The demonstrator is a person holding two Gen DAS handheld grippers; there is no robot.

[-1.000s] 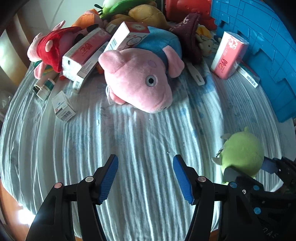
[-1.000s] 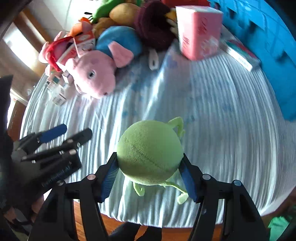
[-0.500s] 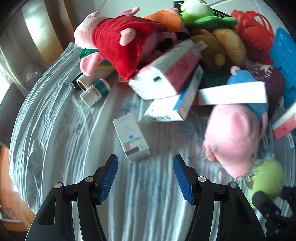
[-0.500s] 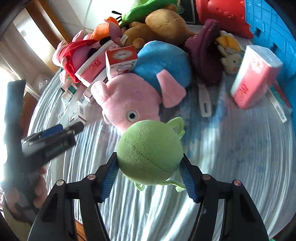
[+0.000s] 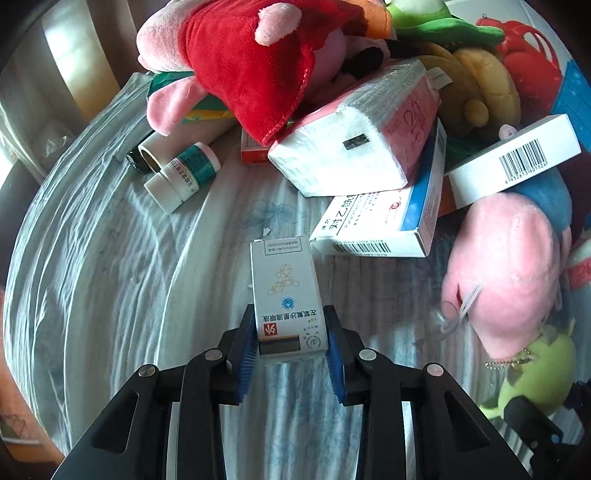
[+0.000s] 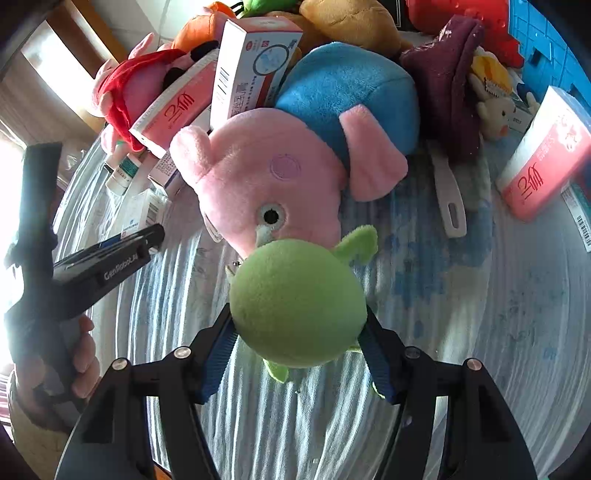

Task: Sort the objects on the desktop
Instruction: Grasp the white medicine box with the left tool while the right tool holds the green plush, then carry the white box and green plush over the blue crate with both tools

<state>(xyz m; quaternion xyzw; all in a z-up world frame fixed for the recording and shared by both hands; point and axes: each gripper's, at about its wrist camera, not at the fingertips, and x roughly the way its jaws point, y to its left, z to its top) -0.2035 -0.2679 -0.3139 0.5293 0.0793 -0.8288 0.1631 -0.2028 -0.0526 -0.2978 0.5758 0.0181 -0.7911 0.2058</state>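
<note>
My left gripper [image 5: 291, 345] is shut on a small white medicine box [image 5: 286, 299] that lies on the striped cloth [image 5: 110, 277]. My right gripper [image 6: 297, 354] is shut on a round green plush toy [image 6: 295, 302] and holds it just in front of the big pink pig plush [image 6: 266, 184]. The green plush also shows at the lower right of the left wrist view [image 5: 535, 369]. The left gripper shows in the right wrist view [image 6: 110, 258], at the left, over the small box.
A pile lies at the back: a red-dressed pig plush [image 5: 251, 55], a pink tissue pack [image 5: 369, 125], a blue-edged medicine box [image 5: 380, 221], a white barcode box [image 5: 517, 158], small bottles [image 5: 184, 173]. A second tissue pack [image 6: 543, 166] and a blue basket [image 6: 546, 33] are at the right.
My left gripper has moved forward to the small white box and closed on it. My right gripper, still holding the green plush, has moved closer to the pink pig.
</note>
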